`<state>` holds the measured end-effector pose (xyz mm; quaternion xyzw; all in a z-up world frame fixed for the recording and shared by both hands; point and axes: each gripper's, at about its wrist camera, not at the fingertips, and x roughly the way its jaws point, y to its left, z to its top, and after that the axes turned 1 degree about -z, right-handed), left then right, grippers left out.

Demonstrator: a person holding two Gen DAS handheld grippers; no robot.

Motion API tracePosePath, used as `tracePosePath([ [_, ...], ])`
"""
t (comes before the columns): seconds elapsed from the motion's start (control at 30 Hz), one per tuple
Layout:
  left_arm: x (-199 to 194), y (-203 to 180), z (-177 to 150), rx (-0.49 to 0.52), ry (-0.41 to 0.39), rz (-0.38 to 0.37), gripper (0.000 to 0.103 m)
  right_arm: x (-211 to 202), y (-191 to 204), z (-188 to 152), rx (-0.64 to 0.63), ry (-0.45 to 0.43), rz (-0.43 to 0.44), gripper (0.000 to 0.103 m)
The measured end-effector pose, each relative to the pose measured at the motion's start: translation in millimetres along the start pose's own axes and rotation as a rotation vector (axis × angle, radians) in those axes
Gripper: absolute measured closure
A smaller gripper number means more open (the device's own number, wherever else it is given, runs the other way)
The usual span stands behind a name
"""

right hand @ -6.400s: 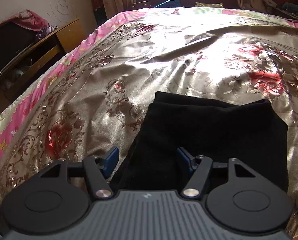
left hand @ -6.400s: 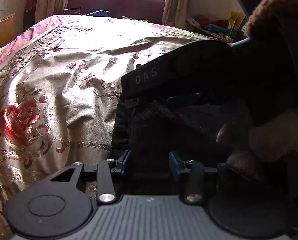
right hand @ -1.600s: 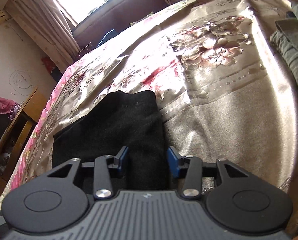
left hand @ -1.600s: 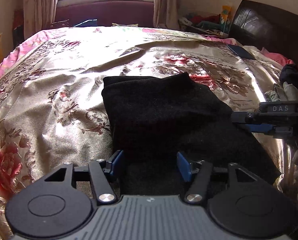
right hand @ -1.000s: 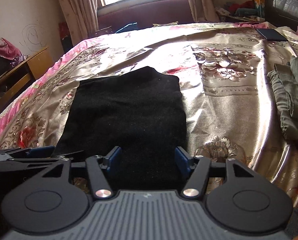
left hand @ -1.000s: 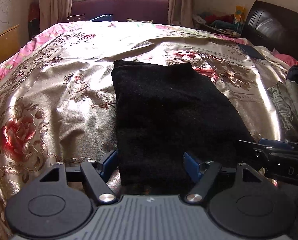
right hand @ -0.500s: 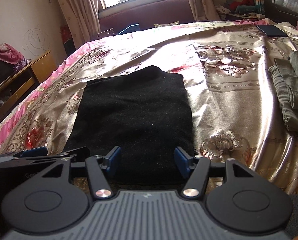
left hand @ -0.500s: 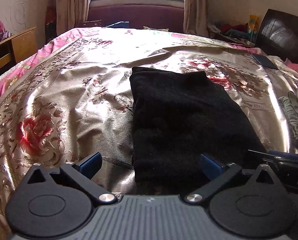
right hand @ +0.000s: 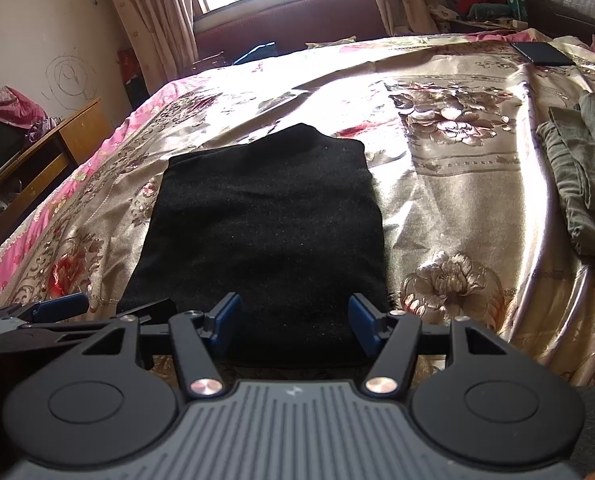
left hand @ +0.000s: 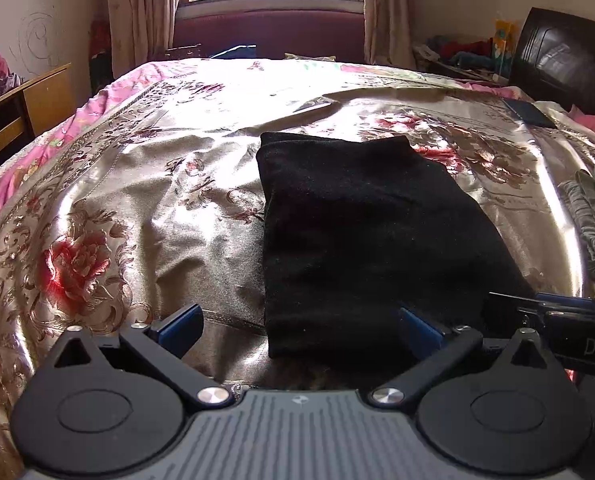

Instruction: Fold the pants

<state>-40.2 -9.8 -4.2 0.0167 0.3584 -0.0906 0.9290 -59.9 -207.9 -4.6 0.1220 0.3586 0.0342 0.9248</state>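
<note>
The black pants [left hand: 369, 232] lie folded into a flat rectangle on the floral bedspread [left hand: 137, 200]; they also show in the right wrist view [right hand: 265, 224]. My left gripper [left hand: 299, 330] is wide open and empty, above the folded pants' near left corner. My right gripper [right hand: 293, 326] is open and empty, just over the pants' near edge. The right gripper shows at the lower right of the left wrist view [left hand: 557, 312], and the left gripper shows at the lower left of the right wrist view [right hand: 49, 312].
Folded grey-green clothes [right hand: 577, 168] lie on the bed to the right. A dark phone [right hand: 543, 53] lies near the dark headboard [left hand: 565, 48]. A wooden desk [right hand: 37, 148] stands left of the bed. A window with curtains is at the far end.
My left gripper's jaws have opened wide and both grippers have drawn back from the folded pants, which lie still on the bed.
</note>
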Motion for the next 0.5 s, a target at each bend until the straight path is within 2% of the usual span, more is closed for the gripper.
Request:
tracePosePath([
  [0.5, -0.9, -0.8, -2.1, 0.014, 0.019, 0.022, 0.000, 1.5, 0.1, -0.4, -0.002, 0.008, -0.003, 0.042],
])
